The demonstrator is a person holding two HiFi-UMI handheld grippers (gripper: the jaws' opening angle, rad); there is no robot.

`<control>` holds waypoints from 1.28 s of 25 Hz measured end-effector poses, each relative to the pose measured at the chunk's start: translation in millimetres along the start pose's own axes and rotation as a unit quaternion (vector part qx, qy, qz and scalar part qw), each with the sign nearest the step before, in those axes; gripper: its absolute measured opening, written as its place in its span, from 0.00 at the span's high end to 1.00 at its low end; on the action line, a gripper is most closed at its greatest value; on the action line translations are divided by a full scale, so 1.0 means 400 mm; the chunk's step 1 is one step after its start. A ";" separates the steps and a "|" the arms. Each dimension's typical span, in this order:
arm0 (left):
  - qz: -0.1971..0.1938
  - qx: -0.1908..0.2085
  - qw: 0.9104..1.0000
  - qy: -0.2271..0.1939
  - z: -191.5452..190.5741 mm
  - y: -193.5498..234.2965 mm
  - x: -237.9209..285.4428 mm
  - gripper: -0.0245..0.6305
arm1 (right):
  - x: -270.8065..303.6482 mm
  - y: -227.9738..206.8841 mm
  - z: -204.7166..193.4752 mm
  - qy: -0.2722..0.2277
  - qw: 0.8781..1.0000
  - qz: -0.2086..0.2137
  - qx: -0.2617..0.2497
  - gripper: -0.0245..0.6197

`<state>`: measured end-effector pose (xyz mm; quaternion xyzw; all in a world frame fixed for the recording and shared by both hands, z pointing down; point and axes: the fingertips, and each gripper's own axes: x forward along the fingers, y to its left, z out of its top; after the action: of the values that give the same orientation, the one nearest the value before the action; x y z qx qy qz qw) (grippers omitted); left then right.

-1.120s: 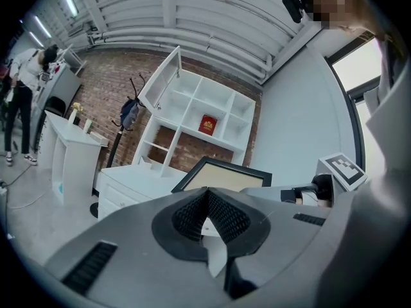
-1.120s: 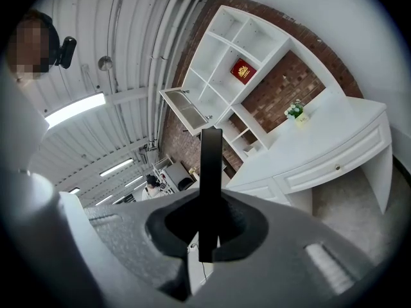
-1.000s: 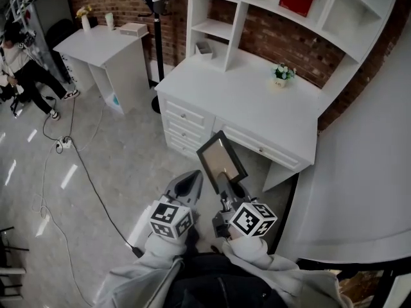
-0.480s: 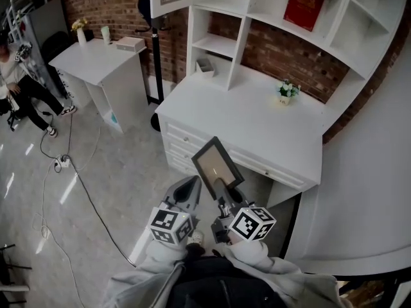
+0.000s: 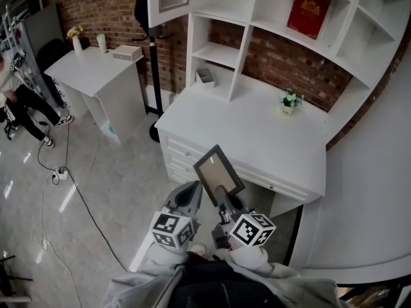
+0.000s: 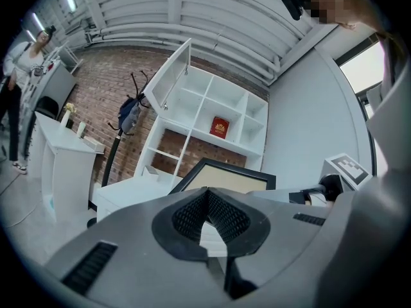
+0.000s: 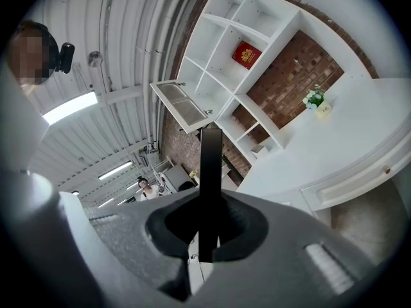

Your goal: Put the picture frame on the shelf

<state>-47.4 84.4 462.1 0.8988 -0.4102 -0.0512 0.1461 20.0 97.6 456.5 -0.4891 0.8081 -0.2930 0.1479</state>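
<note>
Steadily, the white desk (image 5: 244, 130) and the shelf unit (image 5: 244, 50) above it have been brought closer in the head view over the last second. More of the upper compartments is now shown, and the floor strip between the person and the drawers has narrowed.

- The picture frame (image 5: 219, 172) is clamped by its lower edge in the right gripper (image 5: 223, 196), jaws closed narrow on it. It is seen edge-on in the right gripper view. Its pose in the grip is unchanged from a second ago, tilted toward 11 o'clock.
- The left gripper (image 5: 191, 193) is carried at 9 o'clock of the right one, jaws together, nothing between them.
- The frame's top corner is now seen against the desk's near edge; contact is not indicated, as the frame is held in the air.
- The shelf lies at 12 o'clock of the frame, still well apart. The red book (image 5: 309, 10) is at 1 o'clock and the small plant (image 5: 290, 100) below it.

Judged: only the approach is being made, and nothing has been placed. A lift and a reach across the desk remain. Several compartments are seen empty.
</note>
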 end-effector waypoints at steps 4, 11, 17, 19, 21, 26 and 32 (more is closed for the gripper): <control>0.007 -0.003 1.000 -0.001 0.005 0.030 0.016 0.96 | 0.039 -0.005 0.004 0.006 1.000 0.005 0.001 0.93; 0.019 -0.011 1.000 0.007 -0.003 0.062 0.012 0.96 | 0.068 -0.008 -0.009 0.014 1.000 0.007 0.012 0.93; 0.028 -0.015 0.999 0.016 -0.007 0.071 0.008 0.96 | 0.079 -0.010 -0.011 0.019 1.000 0.005 0.020 0.93; 0.029 -0.016 0.999 0.018 -0.017 0.078 0.007 0.96 | 0.087 -0.011 -0.018 0.020 1.000 0.005 0.021 0.93; 0.032 -0.016 0.999 0.017 -0.021 0.089 0.011 0.96 | 0.099 -0.018 -0.025 0.023 0.999 0.005 0.024 0.93; 0.045 -0.015 0.999 0.010 -0.018 0.127 0.047 0.96 | 0.139 -0.052 -0.018 0.027 0.999 0.008 0.027 0.93; 0.046 -0.011 0.998 0.029 -0.013 0.167 0.124 0.96 | 0.223 -0.102 0.031 0.022 0.999 0.011 0.036 0.93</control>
<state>-62.2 6.8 488.7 0.8783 -0.4464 -0.0227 0.1697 12.7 1.1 476.4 -0.4681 0.8053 -0.3312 0.1507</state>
